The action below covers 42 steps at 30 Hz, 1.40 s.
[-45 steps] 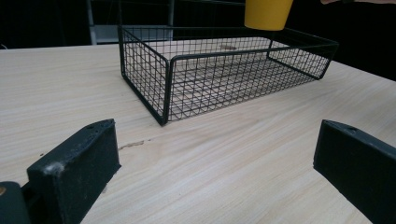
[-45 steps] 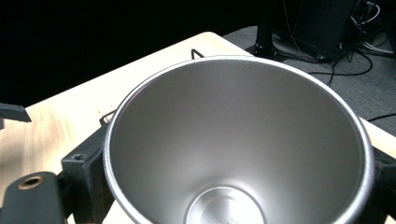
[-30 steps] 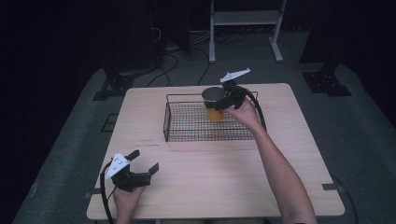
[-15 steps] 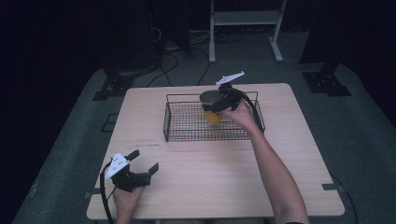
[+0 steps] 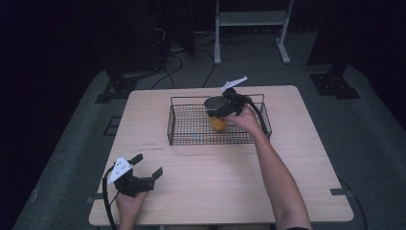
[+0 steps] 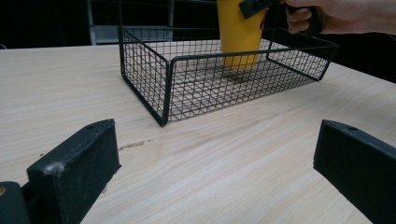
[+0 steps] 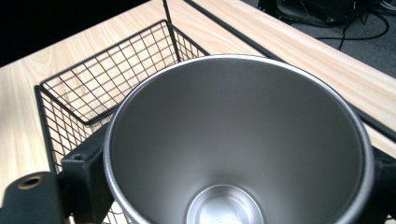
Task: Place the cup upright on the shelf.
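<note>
A yellow cup [image 5: 218, 122] with a bare steel inside [image 7: 233, 140] stands upright inside the black wire basket [image 5: 168, 125], near its far side. My right gripper [image 5: 218, 110] is shut on the cup at its rim, one jaw on each side. In the left gripper view the cup [image 6: 239, 32] reaches down close to the mesh floor of the basket [image 6: 163, 84]; whether it touches I cannot tell. My left gripper [image 5: 148, 164] rests open near the table's front left corner, nothing between its jaws, pointing at the basket.
The basket [image 7: 84, 93] holds nothing besides the cup. It sits at the far middle of the wooden table [image 5: 215, 191]. Beyond the table lie floor cables [image 5: 177, 52] and a metal stand [image 5: 249, 19] on dark carpet.
My right gripper has carried the cup slightly left and lower into the basket. The left gripper has stayed still.
</note>
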Each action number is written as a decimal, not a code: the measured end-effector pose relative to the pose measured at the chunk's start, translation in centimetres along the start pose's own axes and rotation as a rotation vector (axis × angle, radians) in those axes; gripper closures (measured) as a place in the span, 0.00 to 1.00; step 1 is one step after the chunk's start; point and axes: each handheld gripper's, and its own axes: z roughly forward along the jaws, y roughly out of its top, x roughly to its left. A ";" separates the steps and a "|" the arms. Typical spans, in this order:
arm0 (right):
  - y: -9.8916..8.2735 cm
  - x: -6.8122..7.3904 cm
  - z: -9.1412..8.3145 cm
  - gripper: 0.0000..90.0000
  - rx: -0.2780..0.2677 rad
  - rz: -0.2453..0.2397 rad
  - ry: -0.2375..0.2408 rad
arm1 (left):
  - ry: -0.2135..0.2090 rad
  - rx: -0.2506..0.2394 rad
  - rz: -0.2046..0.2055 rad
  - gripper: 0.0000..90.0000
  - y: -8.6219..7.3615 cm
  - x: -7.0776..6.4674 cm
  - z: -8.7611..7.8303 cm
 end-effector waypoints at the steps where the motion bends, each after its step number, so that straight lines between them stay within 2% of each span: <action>1: 0.0 0.0 0.1 0.11 0.003 -0.002 -0.003 | 0.000 0.001 0.001 0.00 0.0 0.0 0.0; 15: -0.7 -0.2 1.2 0.11 0.044 -0.006 -0.010 | 0.001 0.001 0.002 0.00 0.0 0.0 0.0; 31: -1.0 0.0 0.9 0.10 0.075 -0.054 -0.026 | 0.001 0.004 0.005 0.00 0.0 -0.1 0.0; 42: -1.1 0.1 0.8 0.10 0.095 -0.069 -0.030 | 0.004 0.008 0.005 0.00 0.0 -0.1 0.1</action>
